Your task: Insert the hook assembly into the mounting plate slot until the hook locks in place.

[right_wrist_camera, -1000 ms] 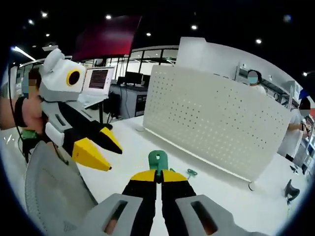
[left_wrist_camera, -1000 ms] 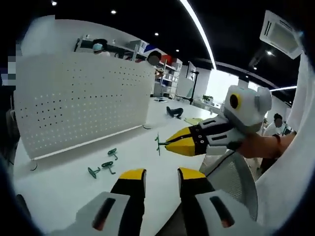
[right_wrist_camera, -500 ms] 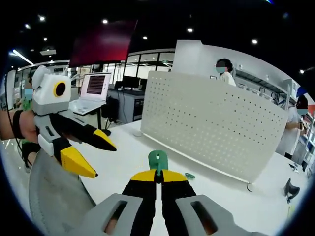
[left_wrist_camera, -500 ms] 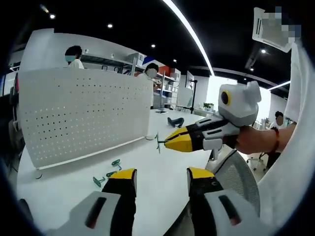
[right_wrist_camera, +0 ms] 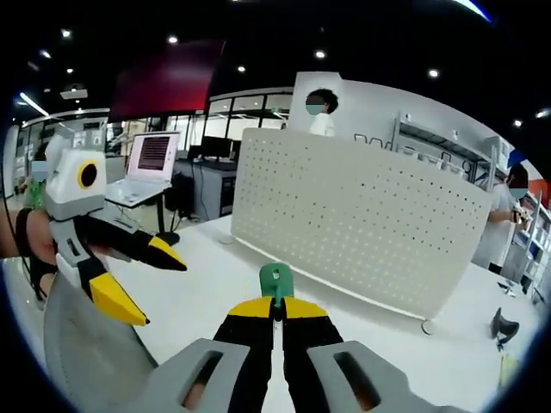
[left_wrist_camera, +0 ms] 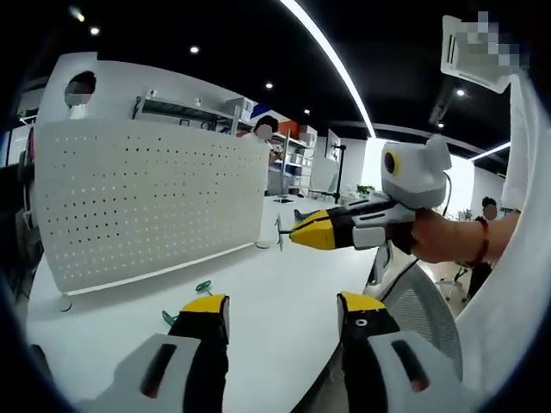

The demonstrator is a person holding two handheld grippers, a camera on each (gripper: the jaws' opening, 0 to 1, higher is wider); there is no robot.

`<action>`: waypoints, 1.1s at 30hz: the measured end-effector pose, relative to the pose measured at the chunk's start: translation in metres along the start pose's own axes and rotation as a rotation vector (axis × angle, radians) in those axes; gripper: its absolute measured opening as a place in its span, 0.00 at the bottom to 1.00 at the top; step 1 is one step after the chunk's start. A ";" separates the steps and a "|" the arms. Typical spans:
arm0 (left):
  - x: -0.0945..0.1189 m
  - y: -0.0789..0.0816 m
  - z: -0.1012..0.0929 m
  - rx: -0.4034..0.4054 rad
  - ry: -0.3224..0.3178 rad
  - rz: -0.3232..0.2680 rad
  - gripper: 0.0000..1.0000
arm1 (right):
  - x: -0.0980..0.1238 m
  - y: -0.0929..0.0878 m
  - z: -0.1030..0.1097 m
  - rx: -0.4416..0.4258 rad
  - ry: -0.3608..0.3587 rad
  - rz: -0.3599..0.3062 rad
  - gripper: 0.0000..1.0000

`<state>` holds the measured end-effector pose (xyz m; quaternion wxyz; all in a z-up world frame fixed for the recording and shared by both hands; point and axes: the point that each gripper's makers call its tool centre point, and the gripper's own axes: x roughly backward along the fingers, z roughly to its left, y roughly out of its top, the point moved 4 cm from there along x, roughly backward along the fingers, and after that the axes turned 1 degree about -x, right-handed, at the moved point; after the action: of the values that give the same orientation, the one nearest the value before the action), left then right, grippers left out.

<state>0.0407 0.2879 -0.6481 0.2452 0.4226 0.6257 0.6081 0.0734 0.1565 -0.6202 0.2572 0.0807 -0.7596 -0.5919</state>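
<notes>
R gripper (right_wrist_camera: 277,308) jaws clamped on green hook (right_wrist_camera: 275,282), held in air before white pegboard (right_wrist_camera: 362,232). L gripper view: L gripper (left_wrist_camera: 284,311) jaws wide apart, nothing between; spare green hooks (left_wrist_camera: 203,286) lie on white table (left_wrist_camera: 258,292) near pegboard foot. R gripper view: laptop (right_wrist_camera: 151,163) on desk behind; dark ceiling w/ spot lights

Left tool (left_wrist_camera: 280,310) jaws spread wider than 1 s ago; right tool (left_wrist_camera: 293,232) with its green hook (right_wrist_camera: 275,281) lifted higher, level.
</notes>
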 end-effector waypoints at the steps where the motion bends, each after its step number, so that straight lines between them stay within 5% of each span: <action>1: 0.000 0.000 0.000 -0.001 -0.001 -0.003 0.54 | 0.000 0.001 -0.001 -0.003 -0.002 -0.002 0.01; 24: 0.001 0.007 0.017 -0.012 0.080 -0.027 0.71 | -0.025 0.027 -0.044 -0.112 -0.072 -0.075 0.01; 33: 0.004 0.001 0.019 0.007 0.087 -0.013 0.70 | -0.037 0.036 -0.061 -0.143 -0.095 -0.096 0.01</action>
<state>0.0546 0.3022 -0.6490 0.2206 0.3924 0.6406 0.6221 0.1412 0.1300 -0.5865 0.1973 0.0701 -0.7219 -0.6595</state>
